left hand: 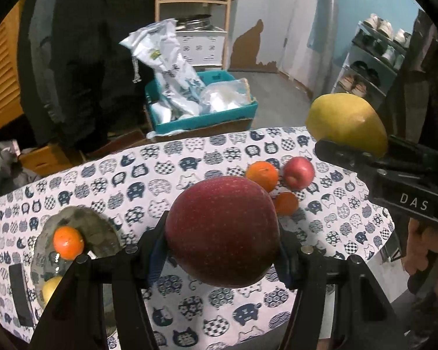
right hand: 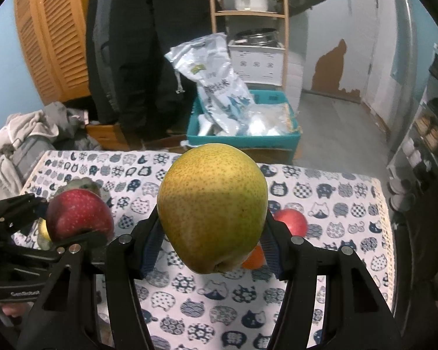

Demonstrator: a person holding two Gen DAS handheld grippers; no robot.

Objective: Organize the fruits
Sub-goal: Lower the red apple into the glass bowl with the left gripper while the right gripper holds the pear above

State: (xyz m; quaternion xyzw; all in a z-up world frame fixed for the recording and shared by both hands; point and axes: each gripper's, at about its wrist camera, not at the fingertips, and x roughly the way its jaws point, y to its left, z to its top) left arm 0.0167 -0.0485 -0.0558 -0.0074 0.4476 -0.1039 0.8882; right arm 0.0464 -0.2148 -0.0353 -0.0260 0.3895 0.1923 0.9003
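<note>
My left gripper (left hand: 222, 242) is shut on a big dark red apple (left hand: 222, 230), held above the cat-print tablecloth (left hand: 160, 180). A yellow-green pear (right hand: 212, 207) sits clamped in my right gripper (right hand: 213, 233), also off the table. Each view shows the other gripper: the right one (left hand: 353, 143) with the pear (left hand: 347, 122), the left one (right hand: 76, 233) with the apple (right hand: 77, 214). On the cloth lie two oranges (left hand: 262, 175) (left hand: 286, 203) and a small red apple (left hand: 298, 172). A glass bowl (left hand: 102, 230) at the left holds an orange (left hand: 68, 242) and a yellow fruit (left hand: 52, 290).
A black flat object (left hand: 20, 294) lies beside the bowl near the table's left edge. Beyond the far edge stand a teal crate (left hand: 207, 116) with plastic bags, a dark hanging coat (left hand: 87, 58), a wooden shelf (left hand: 192, 0) and a shoe rack (left hand: 373, 58).
</note>
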